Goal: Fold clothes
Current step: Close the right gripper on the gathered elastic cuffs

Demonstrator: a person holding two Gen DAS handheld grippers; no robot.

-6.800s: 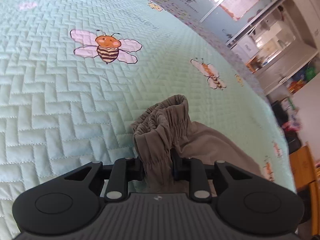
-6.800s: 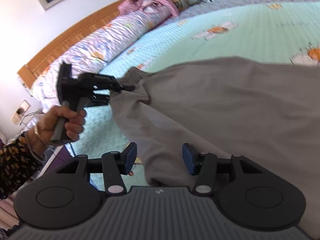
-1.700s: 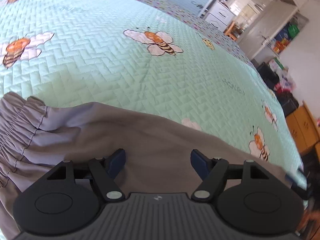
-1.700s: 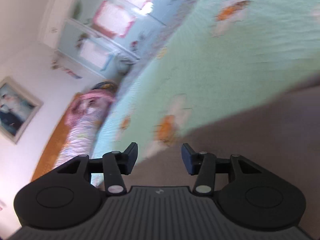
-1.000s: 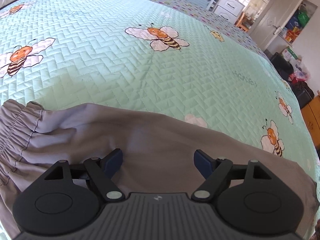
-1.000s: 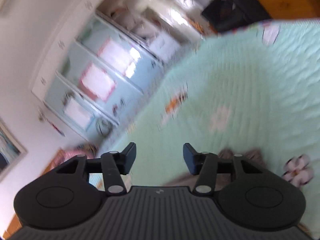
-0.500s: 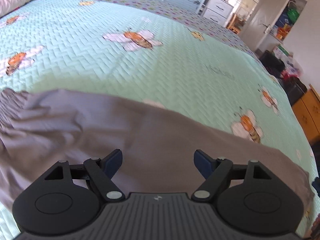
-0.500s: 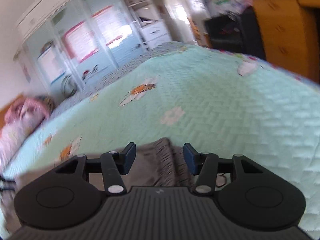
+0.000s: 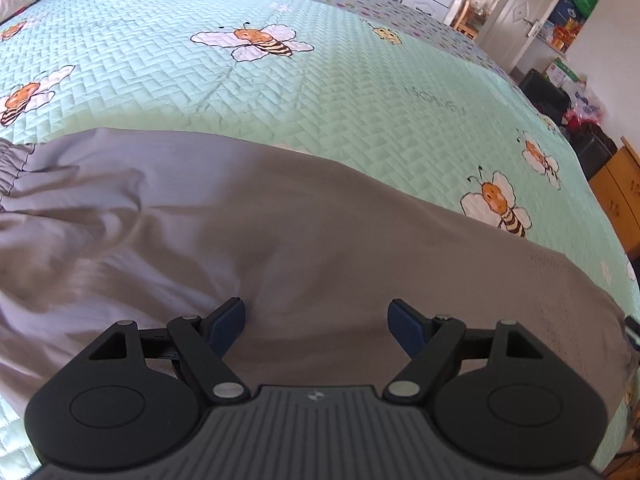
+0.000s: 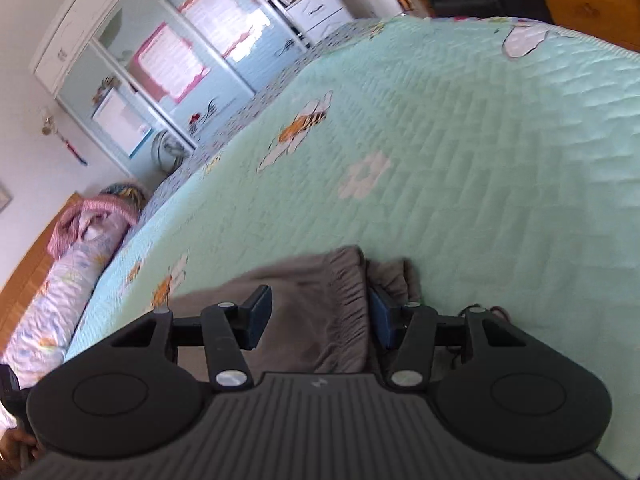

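In the left wrist view, grey trousers (image 9: 300, 240) are lying spread on a mint-green quilted bedspread (image 9: 340, 92) printed with bees, their long axis running left to right across the picture along the near edge of the bed. The gathered elastic waistband (image 9: 12, 160) is pointing toward the left edge of the picture, while the plain leg end is reaching toward the right, close to the bed's right-hand edge. The cloth is rumpling into soft folds on the left and lying smoother on the right. The left gripper (image 9: 318, 320) is hovering over the middle of the trousers with its jaws spread wide, holding nothing. In the right wrist view, the right gripper (image 10: 318, 316) is sitting over a ribbed elastic end (image 10: 344, 300) of the grey cloth, jaws parted, with the gathered band lying between the blue pads (image 10: 260, 316); whether they are touching it I cannot tell. A rolled floral quilt (image 10: 72, 264) is lying along the wooden headboard (image 10: 24, 276) at the far left.
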